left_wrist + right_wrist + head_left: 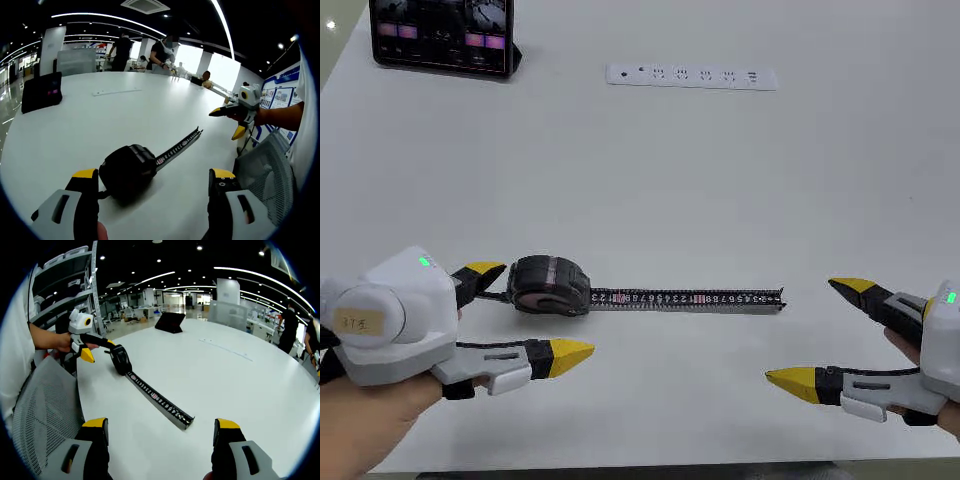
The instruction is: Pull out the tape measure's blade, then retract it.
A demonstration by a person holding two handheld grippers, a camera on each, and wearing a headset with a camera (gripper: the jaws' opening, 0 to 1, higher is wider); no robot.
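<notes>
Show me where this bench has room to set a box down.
Barest: the wide stretch of table between the power strip and the blade. Far right is bare too. Crowded: the near edge, where the open left gripper flanks the tape measure case and the open right gripper faces the blade's tip. The tablet takes the far-left corner.

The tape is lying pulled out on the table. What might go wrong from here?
The blade lies extended, and the right hand-held gripper is open, clear of its tip; unguided, it may whip back into the case. The left hand-held gripper is open at the case; a loose squeeze might skid it across the smooth table.
</notes>
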